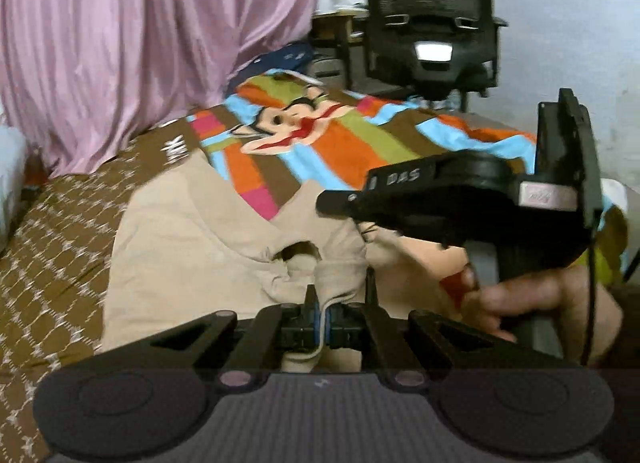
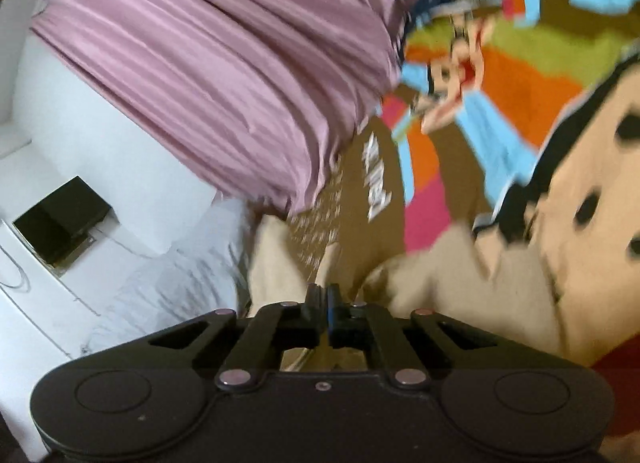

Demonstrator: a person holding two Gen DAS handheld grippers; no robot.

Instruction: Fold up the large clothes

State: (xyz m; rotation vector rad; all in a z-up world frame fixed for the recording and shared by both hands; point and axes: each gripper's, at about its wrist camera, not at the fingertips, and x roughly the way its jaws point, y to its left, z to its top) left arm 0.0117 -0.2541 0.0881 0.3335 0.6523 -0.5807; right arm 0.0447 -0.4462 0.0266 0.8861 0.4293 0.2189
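Both claws are pressed together on cloth: the left gripper (image 1: pixel 340 295) pinches a bunched fold of the beige garment (image 1: pixel 192 231), and the right gripper (image 2: pixel 322 295) pinches its beige edge. Beyond them, the garment lies on a brown patterned bedsheet (image 1: pixel 52 247), a striped cartoon blanket (image 1: pixel 320 135) farther off.

White letters "DAS" stand on the black right gripper (image 1: pixel 404 177); the bedsheet's (image 1: pixel 60 223) white print is unreadable.

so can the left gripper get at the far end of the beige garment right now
Probably not yet: the left gripper is already shut on the beige garment's near edge, so it would have to let go first.
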